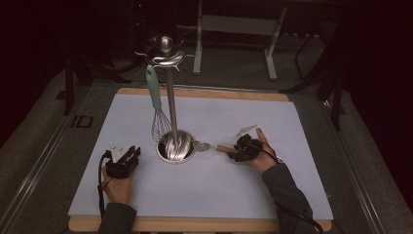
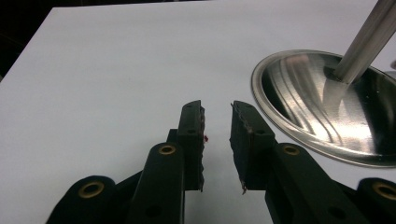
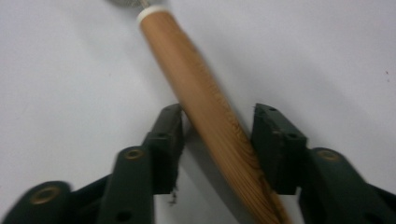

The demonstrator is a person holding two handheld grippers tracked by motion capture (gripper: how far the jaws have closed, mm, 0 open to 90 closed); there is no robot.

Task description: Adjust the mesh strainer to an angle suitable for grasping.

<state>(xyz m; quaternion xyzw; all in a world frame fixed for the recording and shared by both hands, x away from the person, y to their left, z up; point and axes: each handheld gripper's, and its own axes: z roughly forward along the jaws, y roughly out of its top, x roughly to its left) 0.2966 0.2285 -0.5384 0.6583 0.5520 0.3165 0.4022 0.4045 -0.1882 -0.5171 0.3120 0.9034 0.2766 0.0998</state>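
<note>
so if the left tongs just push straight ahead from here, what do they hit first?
Likely nothing: the left tongs, open and empty, point across bare white table sheet. The round shiny steel stand base lies just off to the side; depth is unclear.

1 whisk, 1 stand, 1 utensil

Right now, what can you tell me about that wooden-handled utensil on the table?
The wooden-handled utensil lies flat on the white table cover, beside the shiny round stand base. Its handle looks like light, grained wood with a pale collar, then a metal head toward the base. The right tool straddles the handle, jaws either side; contact is unclear.
</note>
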